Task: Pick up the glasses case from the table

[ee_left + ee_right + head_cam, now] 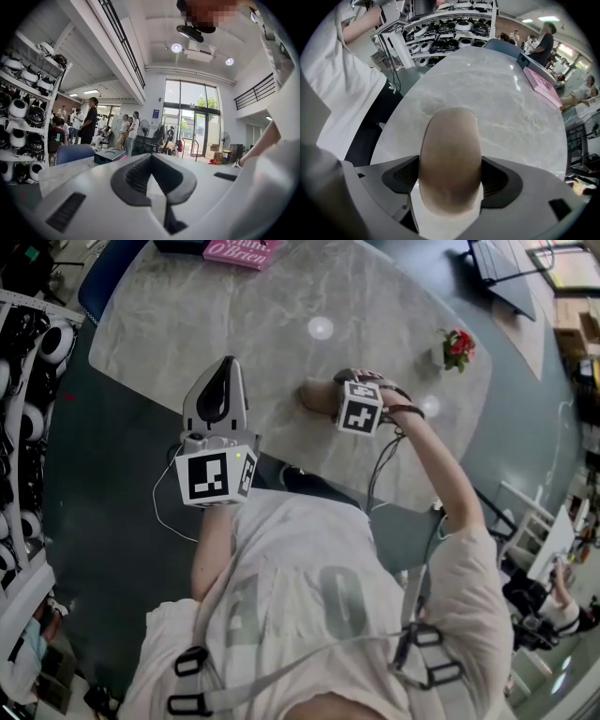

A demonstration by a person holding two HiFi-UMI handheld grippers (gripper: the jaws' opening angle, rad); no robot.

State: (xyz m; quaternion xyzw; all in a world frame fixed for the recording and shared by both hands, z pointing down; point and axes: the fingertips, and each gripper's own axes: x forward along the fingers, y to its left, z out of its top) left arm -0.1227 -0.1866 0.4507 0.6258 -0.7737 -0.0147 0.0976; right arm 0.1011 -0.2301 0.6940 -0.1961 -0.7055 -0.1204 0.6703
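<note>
A tan, rounded glasses case (450, 159) is clamped between the dark pads of my right gripper (450, 177), which is shut on its near half. In the head view the case (316, 395) sticks out left of the right gripper (330, 397), low over the near edge of the grey marble table (281, 315). Whether it still touches the tabletop I cannot tell. My left gripper (228, 367) is held up off the table's near-left edge, pointing away from me. Its jaws (152, 176) are shut with nothing between them.
A pink book (242, 251) lies at the table's far edge and a small pot of red flowers (457, 348) stands at its right end. Racks of helmets (28, 343) line the left. A dark box (108, 155) sits on the table, with people standing beyond it.
</note>
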